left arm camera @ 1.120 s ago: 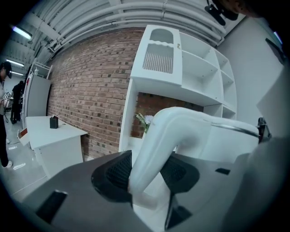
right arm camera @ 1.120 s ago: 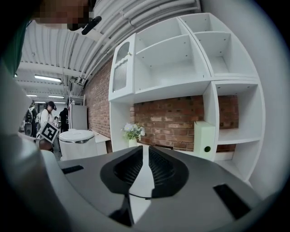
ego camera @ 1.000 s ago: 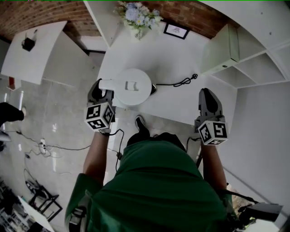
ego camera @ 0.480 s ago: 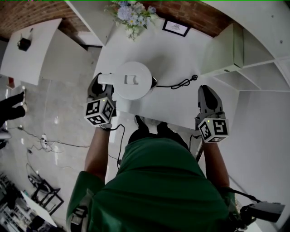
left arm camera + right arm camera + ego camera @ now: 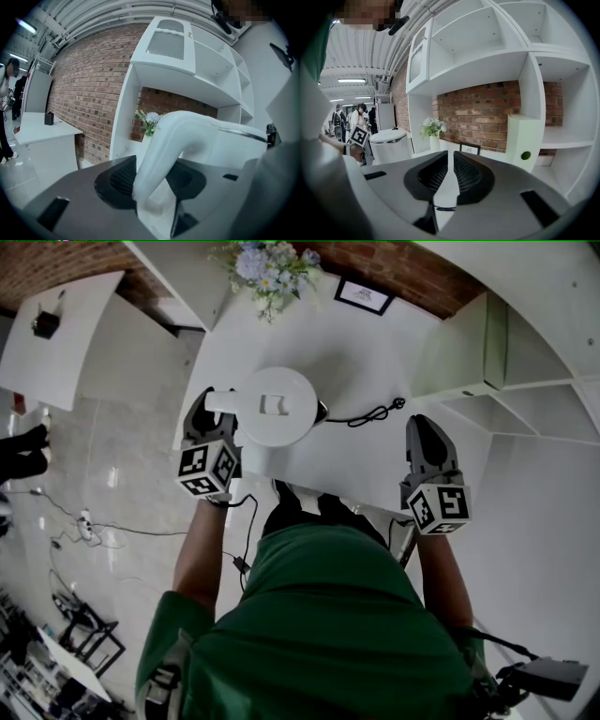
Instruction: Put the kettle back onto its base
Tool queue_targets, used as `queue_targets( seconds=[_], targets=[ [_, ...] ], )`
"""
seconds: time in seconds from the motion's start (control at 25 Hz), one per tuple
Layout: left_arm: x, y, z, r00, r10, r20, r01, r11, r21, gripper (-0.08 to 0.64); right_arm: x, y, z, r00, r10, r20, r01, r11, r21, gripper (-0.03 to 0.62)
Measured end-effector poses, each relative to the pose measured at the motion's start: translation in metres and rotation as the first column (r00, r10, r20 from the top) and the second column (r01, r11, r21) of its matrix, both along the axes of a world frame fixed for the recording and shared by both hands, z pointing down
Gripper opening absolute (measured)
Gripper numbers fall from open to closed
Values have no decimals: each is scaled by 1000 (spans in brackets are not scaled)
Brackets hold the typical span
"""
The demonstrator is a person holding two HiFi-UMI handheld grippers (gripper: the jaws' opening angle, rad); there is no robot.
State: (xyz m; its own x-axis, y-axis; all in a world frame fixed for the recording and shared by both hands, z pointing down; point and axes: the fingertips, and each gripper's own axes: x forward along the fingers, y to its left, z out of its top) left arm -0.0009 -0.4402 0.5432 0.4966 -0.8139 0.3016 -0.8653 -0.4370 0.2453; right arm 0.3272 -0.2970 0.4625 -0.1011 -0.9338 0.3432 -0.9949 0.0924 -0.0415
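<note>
Slightly farther over the table (image 5: 361,460), away from the person, is where the kettle (image 5: 275,406) and the left gripper (image 5: 214,414) are now found compared with a second ago, while the right gripper (image 5: 427,431) is seen almost where it was. The kettle's white handle (image 5: 166,140) is clamped between the left gripper's jaws, which are closed tightly against its two sides. The kettle is seen from above as a round white body with its lid on, over the left part of the table. At its right edge a small dark part (image 5: 322,411) is visible, from which a black cord (image 5: 364,414) is led across the table; whether the kettle is resting on its base cannot be told. The right gripper is held over the table's near edge, well apart from the kettle, its jaws brought nearly together with only a narrow slit left and nothing gripped. A vase of flowers (image 5: 264,262) and a small framed picture (image 5: 364,296) are placed at the far end of the table
</note>
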Motion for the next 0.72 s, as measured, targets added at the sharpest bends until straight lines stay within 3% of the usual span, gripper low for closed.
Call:
queue_targets(
  seconds=[0.72],
  targets=[
    [7,1,20,999,23,39,-22,1000,-12,196,7,14,6,1000,5,7,-5,1000,-14,55]
  ],
)
